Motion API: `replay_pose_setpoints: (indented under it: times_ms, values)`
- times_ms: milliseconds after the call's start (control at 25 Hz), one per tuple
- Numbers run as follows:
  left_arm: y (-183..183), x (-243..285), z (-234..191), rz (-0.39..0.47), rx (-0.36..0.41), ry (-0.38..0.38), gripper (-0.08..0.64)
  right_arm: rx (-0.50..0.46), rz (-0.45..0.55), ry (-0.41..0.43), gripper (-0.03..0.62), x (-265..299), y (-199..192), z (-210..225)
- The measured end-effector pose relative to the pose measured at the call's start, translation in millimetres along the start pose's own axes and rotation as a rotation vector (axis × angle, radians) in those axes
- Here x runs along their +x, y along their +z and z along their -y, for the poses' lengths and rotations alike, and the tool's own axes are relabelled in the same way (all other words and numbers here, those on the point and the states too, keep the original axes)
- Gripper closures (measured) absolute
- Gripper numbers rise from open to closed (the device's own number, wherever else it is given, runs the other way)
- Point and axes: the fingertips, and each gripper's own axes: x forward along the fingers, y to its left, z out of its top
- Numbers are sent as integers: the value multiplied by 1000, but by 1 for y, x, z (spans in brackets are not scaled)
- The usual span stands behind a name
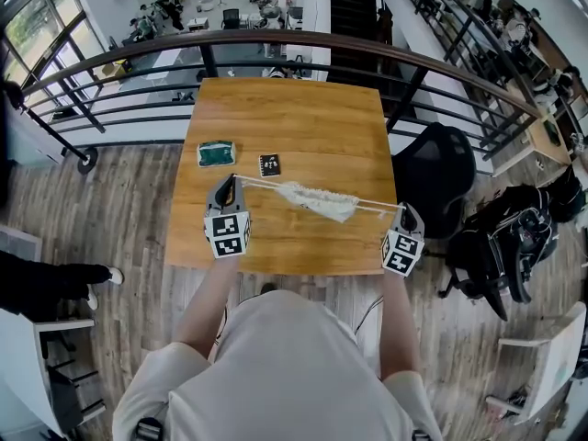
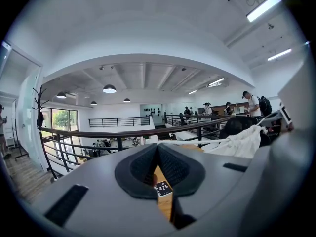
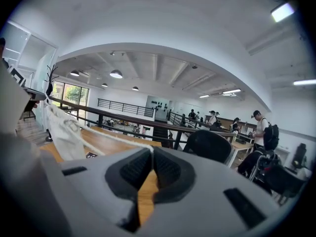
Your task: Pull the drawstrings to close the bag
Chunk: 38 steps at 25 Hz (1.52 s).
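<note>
A white cloth bag [image 1: 319,200] hangs bunched over the middle of the wooden table [image 1: 285,108], with its drawstring [image 1: 262,184] pulled taut to both sides. My left gripper [image 1: 232,182] is shut on the left end of the string. My right gripper [image 1: 401,209] is shut on the right end, at the table's right edge. In the left gripper view the closed jaws [image 2: 158,147] pinch the string [image 2: 197,143], which runs right to the bag [image 2: 244,141]. In the right gripper view the shut jaws [image 3: 150,151] hold the string [image 3: 113,137], which leads left to the bag [image 3: 61,130].
A teal pouch [image 1: 216,154] and a small black marker card [image 1: 269,164] lie on the table behind the bag. A black office chair [image 1: 436,168] and a backpack [image 1: 496,242] stand to the right. A curved metal railing [image 1: 276,39] runs past the table's far side.
</note>
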Motion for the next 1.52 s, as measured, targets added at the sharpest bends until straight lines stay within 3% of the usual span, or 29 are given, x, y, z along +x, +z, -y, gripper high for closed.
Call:
replay_pose_setpoints:
  times_ms: [440,1520]
  values:
    - [-5,-5,-8,-22,38,50,565,-9,-10,-41,589,3,-6,18]
    - [-20,0,-64,-64,-34,108,555,-51,-66,-87,584,18,-18,36]
